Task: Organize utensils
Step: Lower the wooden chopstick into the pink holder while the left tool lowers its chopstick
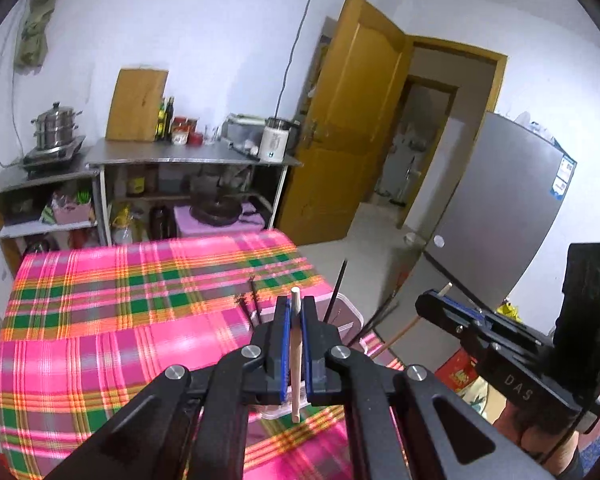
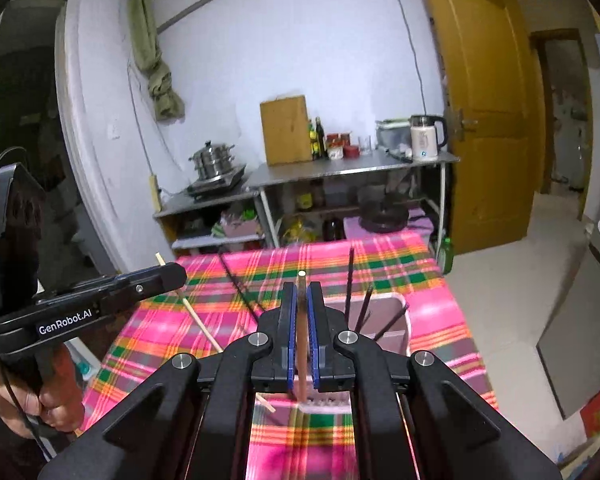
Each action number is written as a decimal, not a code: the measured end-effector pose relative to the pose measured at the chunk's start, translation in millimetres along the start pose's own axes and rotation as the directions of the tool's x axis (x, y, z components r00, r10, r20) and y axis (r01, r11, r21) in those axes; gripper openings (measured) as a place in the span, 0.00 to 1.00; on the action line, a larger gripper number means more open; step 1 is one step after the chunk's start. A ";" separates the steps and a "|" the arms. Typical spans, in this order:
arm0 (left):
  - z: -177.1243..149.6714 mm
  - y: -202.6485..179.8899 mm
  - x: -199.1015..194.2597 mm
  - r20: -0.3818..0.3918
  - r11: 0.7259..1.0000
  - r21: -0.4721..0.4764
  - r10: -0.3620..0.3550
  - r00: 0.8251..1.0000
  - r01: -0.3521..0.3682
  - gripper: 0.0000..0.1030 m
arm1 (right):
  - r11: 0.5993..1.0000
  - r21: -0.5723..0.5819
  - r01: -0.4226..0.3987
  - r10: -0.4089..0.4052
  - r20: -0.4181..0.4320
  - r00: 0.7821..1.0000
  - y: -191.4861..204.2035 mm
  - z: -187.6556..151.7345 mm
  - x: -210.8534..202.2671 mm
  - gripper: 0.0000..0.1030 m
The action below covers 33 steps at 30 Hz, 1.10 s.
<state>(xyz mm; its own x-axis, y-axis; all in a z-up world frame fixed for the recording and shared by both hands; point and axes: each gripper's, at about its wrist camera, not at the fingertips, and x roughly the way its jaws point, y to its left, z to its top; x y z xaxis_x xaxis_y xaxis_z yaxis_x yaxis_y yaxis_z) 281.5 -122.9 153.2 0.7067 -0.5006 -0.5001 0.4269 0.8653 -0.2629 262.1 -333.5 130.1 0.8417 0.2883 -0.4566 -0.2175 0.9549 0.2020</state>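
Plaid table point(image 2: 440, 312); chopstick point(image 2: 301, 336) between tongs point(image 2: 301, 300)

Table cover: pink plaid cloth point(image 2: 172, 320).
Back shelf: steel counter point(image 2: 352, 166) carrying a leaning wooden board point(image 2: 286, 130), oil bottles point(image 2: 318, 138), red jars point(image 2: 340, 145) and a white kettle point(image 2: 424, 138).
Left of it: stacked steel pot point(image 2: 213, 162) on a cooktop.
Right: open yellow door point(image 2: 488, 112).
Far right: grey refrigerator point(image 1: 512, 208).
Wall: green cloth point(image 2: 156, 68) hanging.

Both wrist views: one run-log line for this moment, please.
left hand-held gripper: shut on pale wooden chopstick | right hand-held gripper: shut on brown wooden chopstick | dark chopsticks: in pink holder
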 end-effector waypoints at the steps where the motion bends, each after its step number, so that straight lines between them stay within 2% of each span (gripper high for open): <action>1: 4.6 -1.7 1.4 0.008 1.000 0.001 -0.002 1.000 0.002 0.05 | 1.000 0.001 0.003 -0.003 0.007 1.000 -1.2 2.5 0.0 0.05; 6: 22.0 -8.0 13.6 0.039 1.000 0.013 0.002 0.999 -0.003 0.05 | 1.000 0.019 0.012 -0.013 0.042 0.999 -11.3 15.0 1.8 0.05; 11: 22.2 -10.3 33.1 0.040 0.999 0.027 0.017 0.999 -0.018 0.05 | 0.999 0.033 0.022 -0.023 0.047 0.999 -21.1 15.8 11.9 0.05; 21: -6.2 -0.6 70.0 -0.012 0.999 0.034 0.033 0.999 -0.033 0.05 | 0.999 0.034 0.040 -0.040 0.012 0.999 -28.1 -3.4 45.0 0.05; 33: -37.0 9.1 101.0 -0.099 0.997 0.057 0.052 0.994 -0.046 0.05 | 0.998 0.061 0.025 -0.019 -0.101 0.995 -37.1 -37.9 82.9 0.05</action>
<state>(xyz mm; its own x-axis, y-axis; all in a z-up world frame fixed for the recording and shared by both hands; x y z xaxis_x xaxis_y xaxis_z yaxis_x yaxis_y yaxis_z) 335.8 -164.6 69.8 0.6687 -0.4498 -0.5920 0.4251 0.8845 -0.1919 321.2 -342.3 52.0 0.7914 0.2758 -0.5456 -0.1659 0.9559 0.2425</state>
